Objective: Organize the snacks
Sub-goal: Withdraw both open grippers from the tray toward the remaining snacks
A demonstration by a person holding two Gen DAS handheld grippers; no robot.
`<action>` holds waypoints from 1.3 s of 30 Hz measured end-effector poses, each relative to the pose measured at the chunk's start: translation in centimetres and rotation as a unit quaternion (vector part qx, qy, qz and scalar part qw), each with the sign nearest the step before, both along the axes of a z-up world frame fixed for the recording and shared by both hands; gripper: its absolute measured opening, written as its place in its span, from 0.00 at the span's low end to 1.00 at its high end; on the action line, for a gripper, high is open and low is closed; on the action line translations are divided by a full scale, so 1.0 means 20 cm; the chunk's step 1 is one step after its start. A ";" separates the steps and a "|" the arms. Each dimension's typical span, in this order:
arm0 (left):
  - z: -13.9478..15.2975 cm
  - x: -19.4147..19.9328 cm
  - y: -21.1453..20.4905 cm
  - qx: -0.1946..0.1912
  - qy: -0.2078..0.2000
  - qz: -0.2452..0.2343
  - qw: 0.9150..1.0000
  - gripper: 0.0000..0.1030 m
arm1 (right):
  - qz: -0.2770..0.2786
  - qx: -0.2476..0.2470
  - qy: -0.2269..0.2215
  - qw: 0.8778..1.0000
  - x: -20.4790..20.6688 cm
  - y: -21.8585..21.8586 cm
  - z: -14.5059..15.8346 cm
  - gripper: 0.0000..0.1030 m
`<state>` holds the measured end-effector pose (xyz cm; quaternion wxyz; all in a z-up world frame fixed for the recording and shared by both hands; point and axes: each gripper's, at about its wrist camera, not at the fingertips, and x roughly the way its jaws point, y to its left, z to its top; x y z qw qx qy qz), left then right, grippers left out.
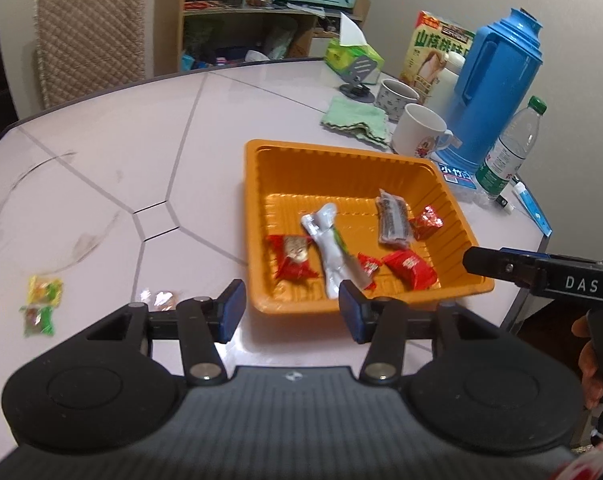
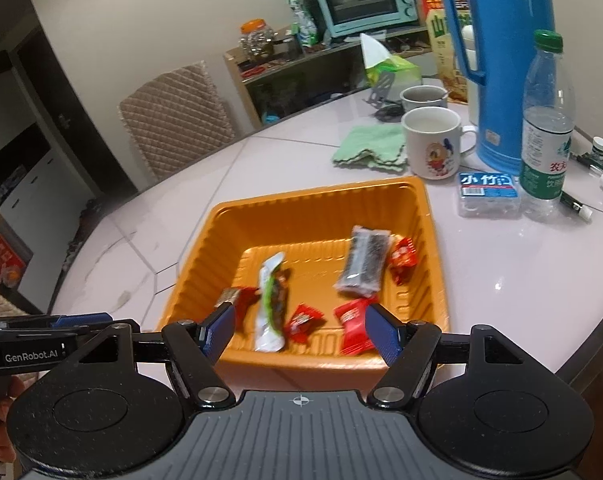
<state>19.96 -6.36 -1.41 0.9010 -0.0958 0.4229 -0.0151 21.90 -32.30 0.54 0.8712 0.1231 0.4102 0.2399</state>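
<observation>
Nearest, the left hand-held gripper (image 1: 292, 310) is held released and empty, its blue pads spread wide above the table (image 1: 149, 152) just short of the near rim of the orange tray (image 1: 257, 184). Likewise, the right hand-held gripper (image 2: 300, 334) is seen released, nothing between its pads, poised over the tray's near edge.

Inside the tray most of the snacks are already gathered: a white and green packet (image 1: 333, 252), several red wrapped candies (image 1: 411, 270) and a dark bar in clear wrap (image 1: 393, 220). Still outside it, on the table to the left of the left hand-held gripper, a yellow and green snack packet (image 1: 41, 304) is seen, and a small clear-wrapped candy (image 1: 165, 298) lies just behind the left pad, partly hidden.

The collecting step is judged to be nearly finished, with the loose pieces on the left remaining. For the next move, the left hand-held gripper would probably have to be swung left and lowered so that one piece is straddled by the pads before they are closed; the thin, flat wrappers will likely call for a low, level approach.

Farther off, a green cloth (image 1: 355, 120), two mugs (image 1: 419, 128), a blue thermos (image 1: 497, 84) and a water bottle (image 1: 509, 148) are left standing beyond the tray.
</observation>
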 end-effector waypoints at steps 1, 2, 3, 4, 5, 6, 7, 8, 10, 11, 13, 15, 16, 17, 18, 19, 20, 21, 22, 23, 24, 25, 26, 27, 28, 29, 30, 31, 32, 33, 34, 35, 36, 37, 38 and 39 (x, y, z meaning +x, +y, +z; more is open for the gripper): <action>0.01 -0.03 0.02 0.001 -0.001 0.004 1.000 0.46 | 0.003 0.001 0.000 1.000 -0.02 0.01 0.01 0.69; 0.01 -0.06 0.03 0.002 -0.001 0.008 1.000 0.47 | 0.005 0.002 0.000 1.000 -0.03 0.02 0.01 0.69; 0.01 -0.09 0.05 0.004 -0.001 0.012 1.000 0.47 | 0.009 0.004 -0.001 1.000 -0.05 0.03 0.01 0.69; 0.02 -0.12 0.06 0.005 -0.001 0.016 1.000 0.47 | 0.013 0.005 -0.001 1.000 -0.07 0.04 0.02 0.69; 0.02 -0.16 0.08 0.005 -0.001 0.021 1.000 0.47 | 0.016 0.004 -0.001 1.000 -0.09 0.06 0.02 0.69; 0.02 -0.18 0.10 0.005 0.000 0.024 1.000 0.47 | 0.019 0.003 -0.003 1.000 -0.11 0.07 0.02 0.69; 0.02 -0.21 0.11 0.006 0.000 0.028 1.000 0.47 | 0.023 0.003 -0.004 1.000 -0.12 0.09 0.03 0.69; 0.02 -0.24 0.13 0.007 0.000 0.033 0.999 0.47 | 0.028 0.003 -0.004 1.000 -0.14 0.10 0.03 0.69; 0.02 -0.30 0.16 0.010 0.002 0.041 0.999 0.47 | 0.036 0.004 -0.003 0.999 -0.17 0.13 0.03 0.69; 0.02 -0.33 0.18 0.011 0.003 0.045 0.999 0.47 | 0.040 0.003 -0.003 0.999 -0.18 0.15 0.03 0.69; 0.01 -0.37 0.20 0.013 0.006 0.053 0.998 0.47 | 0.051 0.002 -0.004 0.999 -0.21 0.18 0.03 0.69; -0.01 -0.41 0.23 0.019 0.011 0.063 0.998 0.47 | 0.060 0.000 -0.003 0.998 -0.23 0.22 0.02 0.69; -0.02 -0.43 0.25 0.020 0.013 0.067 0.997 0.47 | 0.065 -0.001 -0.002 0.998 -0.24 0.24 0.02 0.69; -0.03 -0.45 0.27 0.021 0.016 0.073 0.997 0.47 | 0.069 -0.002 -0.001 0.998 -0.25 0.25 0.01 0.69; -0.04 -0.47 0.28 0.020 0.019 0.078 0.997 0.47 | 0.075 -0.003 0.001 0.997 -0.26 0.28 0.00 0.69; -0.04 -0.50 0.30 0.019 0.021 0.083 0.996 0.47 | 0.079 -0.003 0.002 0.997 -0.27 0.29 0.00 0.69; -0.05 -0.51 0.31 0.020 0.023 0.087 0.996 0.47 | 0.084 -0.004 0.003 0.996 -0.28 0.31 -0.01 0.69; -0.06 -0.53 0.33 0.021 0.025 0.090 0.995 0.47 | 0.088 -0.004 0.004 0.996 -0.29 0.33 -0.02 0.69; -0.07 -0.55 0.34 0.023 0.027 0.092 0.995 0.47 | 0.093 -0.005 0.006 0.996 -0.30 0.35 -0.02 0.69; -0.07 -0.57 0.35 0.025 0.029 0.095 0.995 0.47 | 0.099 -0.005 0.007 0.995 -0.32 0.37 -0.03 0.69; -0.08 -0.58 0.36 0.026 0.031 0.097 0.994 0.47 | 0.103 -0.005 0.009 0.995 -0.32 0.39 -0.04 0.69; -0.09 -0.59 0.37 0.027 0.034 0.099 0.994 0.47 | 0.109 -0.006 0.010 0.994 -0.34 0.42 -0.04 0.69; -0.10 -0.60 0.38 0.027 0.035 0.101 0.994 0.47 | 0.114 -0.007 0.011 0.993 -0.34 0.44 -0.05 0.69; -0.10 -0.61 0.39 0.027 0.037 0.104 0.994 0.47 | 0.118 -0.008 0.013 0.993 -0.35 0.46 -0.06 0.69; -0.11 -0.62 0.40 0.027 0.038 0.106 0.993 0.47 | 0.124 -0.009 0.015 0.992 -0.36 0.49 -0.07 0.69; -0.12 -0.63 0.41 0.027 0.040 0.108 0.993 0.47 | 0.129 -0.010 0.016 0.991 -0.37 0.51 -0.08 0.69; -0.12 -0.63 0.41 0.027 0.041 0.110 0.993 0.47 | 0.134 -0.011 0.017 0.991 -0.38 0.53 -0.09 0.69; -0.13 -0.64 0.42 0.026 0.041 0.111 0.993 0.47 | 0.139 -0.013 0.019 0.990 -0.39 0.56 -0.10 0.69; -0.13 -0.64 0.42 0.026 0.042 0.112 0.992 0.47 | 0.143 -0.014 0.020 0.989 -0.40 0.58 -0.10 0.69; -0.14 -0.65 0.43 0.025 0.042 0.113 0.992 0.47 | 0.148 -0.014 0.021 0.989 -0.41 0.61 -0.11 0.69; -0.14 -0.65 0.43 0.024 0.043 0.113 0.992 0.47 | 0.151 -0.014 0.023 0.988 -0.41 0.63 -0.12 0.69; -0.15 -0.65 0.44 0.023 0.044 0.114 0.992 0.47 | 0.154 -0.014 0.025 0.988 -0.42 0.64 -0.13 0.69; -0.16 -0.65 0.44 0.023 0.045 0.114 0.992 0.47 | 0.157 -0.015 0.027 0.987 -0.42 0.66 -0.13 0.69; -0.16 -0.65 0.45 0.021 0.046 0.115 0.992 0.47 | 0.161 -0.016 0.028 0.986 -0.42 0.68 -0.14 0.69; -0.17 -0.65 0.46 0.021 0.047 0.115 0.992 0.47 | 0.164 -0.017 0.029 0.986 -0.43 0.70 -0.15 0.69; -0.18 -0.65 0.46 0.021 0.048 0.116 0.992 0.47 | 0.167 -0.019 0.029 0.985 -0.43 0.72 -0.16 0.69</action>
